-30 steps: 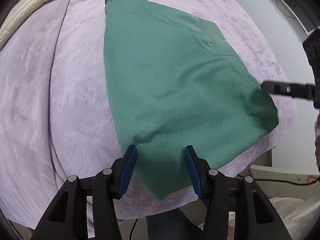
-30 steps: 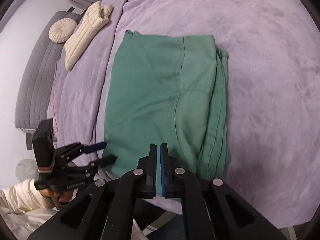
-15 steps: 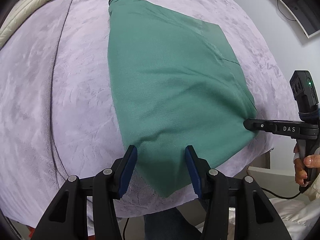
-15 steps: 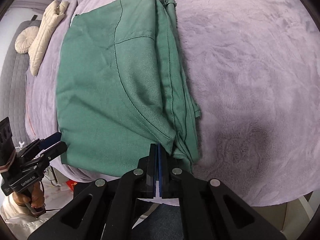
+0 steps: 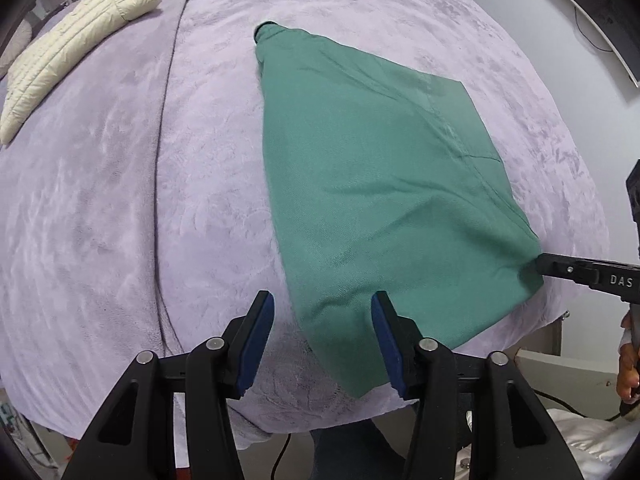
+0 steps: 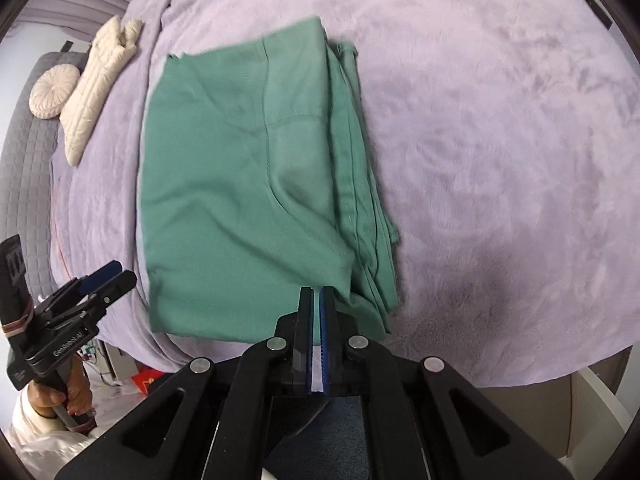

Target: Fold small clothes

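A folded green garment (image 5: 372, 184) lies flat on the lilac blanket (image 5: 120, 200), with its stacked edges on the right in the right wrist view (image 6: 240, 184). My left gripper (image 5: 320, 306) hangs just above the garment's near left corner. Its jaws are opening, and the corner lies under the gap with neither pad touching it. From the right wrist view the left gripper (image 6: 116, 274) sits off the bed's left edge. My right gripper (image 6: 316, 292) is shut on the garment's near right corner. In the left wrist view, creases in the cloth run toward the right gripper's tip (image 5: 540, 264).
A cream quilted jacket (image 5: 76, 36) lies at the far left of the bed, next to a round cushion (image 6: 54, 92) and a grey quilted headboard (image 6: 24, 160). The bed's near edge drops off just behind both grippers. A dark screen (image 5: 600, 8) hangs on the wall.
The left gripper has risen and its jaws stand wider. The right gripper came down onto the garment's right corner and now pinches it, drawing creases into the cloth.
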### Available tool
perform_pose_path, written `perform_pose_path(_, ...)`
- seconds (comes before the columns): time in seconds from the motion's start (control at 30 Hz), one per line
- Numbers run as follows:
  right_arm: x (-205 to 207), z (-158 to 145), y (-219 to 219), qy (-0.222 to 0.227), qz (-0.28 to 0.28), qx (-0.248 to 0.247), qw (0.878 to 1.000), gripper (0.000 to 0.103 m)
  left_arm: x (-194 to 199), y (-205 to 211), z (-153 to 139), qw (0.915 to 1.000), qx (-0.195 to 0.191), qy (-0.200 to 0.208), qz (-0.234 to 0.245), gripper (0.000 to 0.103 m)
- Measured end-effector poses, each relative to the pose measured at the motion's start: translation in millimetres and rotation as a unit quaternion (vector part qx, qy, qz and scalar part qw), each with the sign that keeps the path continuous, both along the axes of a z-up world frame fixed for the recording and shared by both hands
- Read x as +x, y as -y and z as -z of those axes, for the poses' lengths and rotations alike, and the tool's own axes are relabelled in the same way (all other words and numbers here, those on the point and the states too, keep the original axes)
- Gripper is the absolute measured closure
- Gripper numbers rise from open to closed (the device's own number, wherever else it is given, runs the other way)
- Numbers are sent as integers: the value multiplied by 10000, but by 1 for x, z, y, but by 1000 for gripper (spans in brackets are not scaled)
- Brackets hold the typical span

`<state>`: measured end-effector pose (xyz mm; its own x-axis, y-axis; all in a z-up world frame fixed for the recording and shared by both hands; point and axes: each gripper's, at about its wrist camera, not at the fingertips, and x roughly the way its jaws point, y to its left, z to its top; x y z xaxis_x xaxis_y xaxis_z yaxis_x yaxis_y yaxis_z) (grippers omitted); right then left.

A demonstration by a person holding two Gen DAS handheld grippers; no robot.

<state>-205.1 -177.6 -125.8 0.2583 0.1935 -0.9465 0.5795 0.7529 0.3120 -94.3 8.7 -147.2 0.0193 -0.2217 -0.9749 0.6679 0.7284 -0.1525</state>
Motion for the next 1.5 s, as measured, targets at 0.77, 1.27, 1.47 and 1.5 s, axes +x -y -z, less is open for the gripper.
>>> perform_pose_path(0.77, 28, -79, -31, 68, -39, -1711, 9852, 9, 13, -5, -59, 9925, 240, 894, -800, 1)
perform_pose_path(1.27, 26, -81, -30, 65, -8, -1746, 9846, 9, 16, -7, -61, 9920, 249, 850, -901, 1)
perform_pose_path(1.47, 27, -81, -30, 53, -13, -1733, 9849, 9, 17, -8, -60, 9920, 250, 846, -907, 1)
perform_pose_path(1.5, 27, -82, -30, 48, -12, -1732, 9849, 9, 18, -9, -60, 9920, 252, 840, -913, 1)
